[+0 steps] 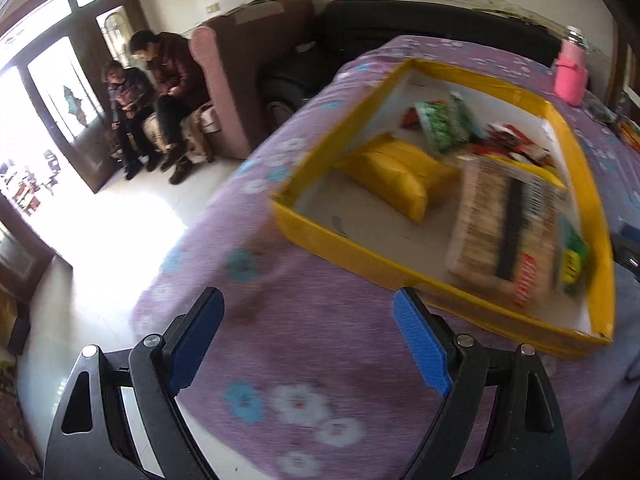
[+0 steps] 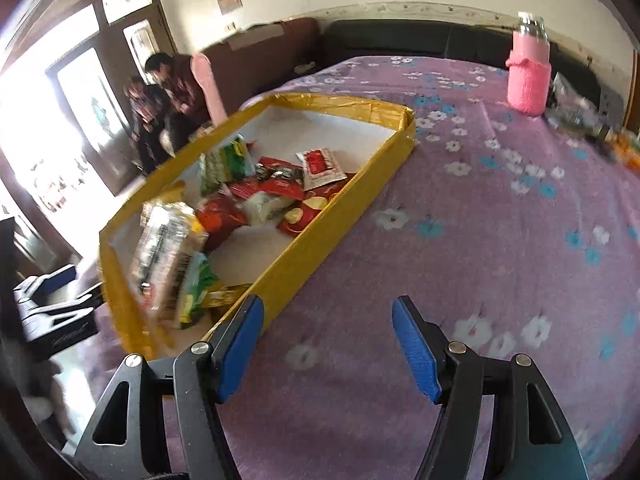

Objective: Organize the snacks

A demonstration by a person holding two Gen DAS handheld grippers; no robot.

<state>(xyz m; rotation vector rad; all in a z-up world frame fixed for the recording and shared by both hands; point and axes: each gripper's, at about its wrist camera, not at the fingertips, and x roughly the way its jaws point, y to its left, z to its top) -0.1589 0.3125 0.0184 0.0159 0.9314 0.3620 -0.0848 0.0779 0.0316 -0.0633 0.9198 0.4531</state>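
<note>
A shallow box with a yellow rim (image 1: 360, 258) lies on a purple flowered cloth (image 1: 304, 344). It holds a yellow packet (image 1: 400, 172), a green packet (image 1: 444, 120), several red packets (image 1: 516, 144) and a large clear pack (image 1: 504, 232), blurred, at its near right. My left gripper (image 1: 307, 296) is open and empty over the cloth, just short of the box's front wall. In the right wrist view the box (image 2: 320, 236) sits to the left, with the large pack (image 2: 168, 256) and red packets (image 2: 280, 188) inside. My right gripper (image 2: 328, 301) is open and empty beside the box's right wall.
A pink-sleeved bottle (image 2: 527, 76) stands at the far right of the cloth, with loose clutter (image 2: 580, 116) beyond it. Two people (image 1: 160, 80) sit on a sofa past the table's left edge. A dark sofa (image 1: 400, 32) lines the back wall.
</note>
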